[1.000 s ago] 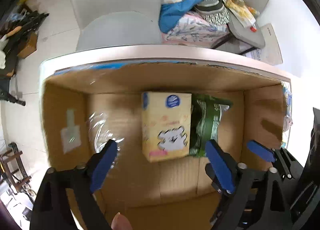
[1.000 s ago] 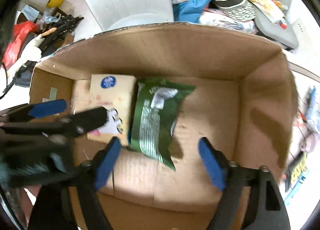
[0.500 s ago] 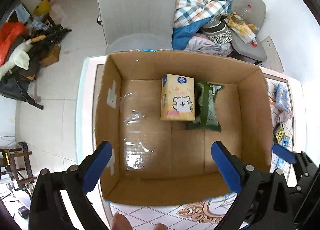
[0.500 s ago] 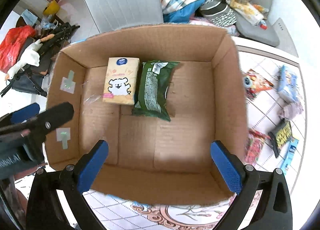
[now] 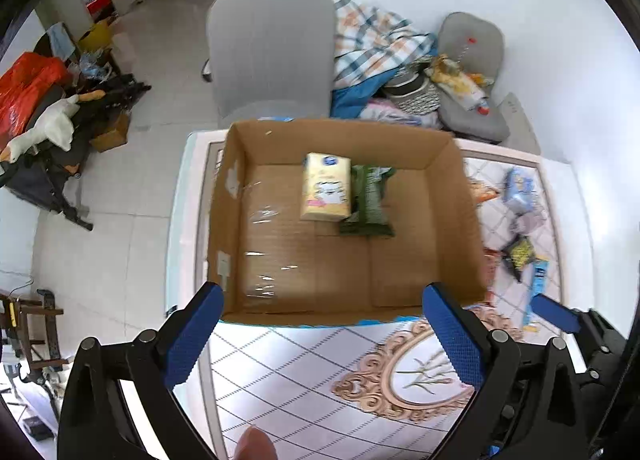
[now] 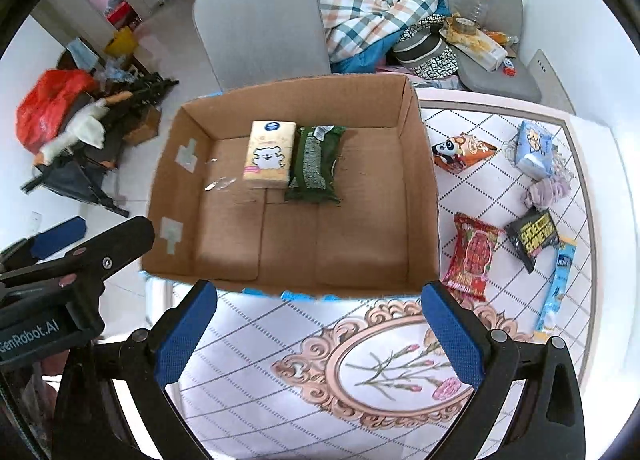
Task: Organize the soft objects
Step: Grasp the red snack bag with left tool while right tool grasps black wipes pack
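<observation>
Both grippers, left (image 5: pixel 320 336) and right (image 6: pixel 318 334), hang spread wide and empty above the cardboard box (image 6: pixel 420 196), where the yellow tissue pack (image 6: pixel 268 158) and green packet (image 6: pixel 316 164) lie side-by-side against its far wall, leaving room for more.

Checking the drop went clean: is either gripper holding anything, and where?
Nothing is held: left gripper and right gripper are both open and empty.

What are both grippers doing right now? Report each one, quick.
Left gripper: open, holding nothing, above the table edge in front of the cardboard box.
Right gripper: open, holding nothing.
</observation>
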`<action>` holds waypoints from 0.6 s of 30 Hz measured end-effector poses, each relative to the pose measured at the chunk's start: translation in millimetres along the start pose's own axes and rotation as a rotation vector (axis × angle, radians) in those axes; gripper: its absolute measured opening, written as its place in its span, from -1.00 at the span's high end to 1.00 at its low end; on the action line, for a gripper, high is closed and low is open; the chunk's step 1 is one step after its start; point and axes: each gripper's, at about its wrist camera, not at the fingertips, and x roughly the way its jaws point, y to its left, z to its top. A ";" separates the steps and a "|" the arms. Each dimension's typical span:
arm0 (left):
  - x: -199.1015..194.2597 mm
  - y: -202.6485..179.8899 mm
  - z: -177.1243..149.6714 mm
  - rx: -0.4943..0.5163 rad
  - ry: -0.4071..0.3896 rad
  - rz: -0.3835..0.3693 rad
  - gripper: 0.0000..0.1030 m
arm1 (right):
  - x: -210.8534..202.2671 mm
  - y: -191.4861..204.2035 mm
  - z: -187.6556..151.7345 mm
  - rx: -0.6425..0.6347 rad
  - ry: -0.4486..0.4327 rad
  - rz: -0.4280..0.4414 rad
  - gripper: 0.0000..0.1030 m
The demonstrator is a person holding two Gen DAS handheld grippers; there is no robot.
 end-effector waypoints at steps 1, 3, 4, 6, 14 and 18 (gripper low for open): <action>-4.1 -5.4 -0.4 0.008 -0.005 -0.004 -0.98 | -5.5 -5.0 -1.9 0.012 -0.005 0.013 -1.00; -13.3 -29.6 3.6 0.061 -0.028 0.006 -0.98 | -16.0 -21.2 -3.8 0.045 -0.014 0.034 -1.00; -15.8 -44.3 5.6 0.097 -0.041 0.012 -0.98 | -21.6 -33.6 -4.2 0.068 -0.015 0.044 -1.00; -16.4 -72.5 8.5 0.149 -0.059 0.024 -0.98 | -32.6 -67.0 -3.7 0.132 -0.018 0.060 -1.00; 47.7 -203.6 40.4 0.323 0.072 -0.008 -0.98 | -41.1 -221.1 -8.5 0.324 0.000 -0.024 -1.00; 111.6 -264.8 54.7 0.418 0.168 0.067 -0.97 | -6.0 -300.8 -4.4 0.456 0.050 0.009 -1.00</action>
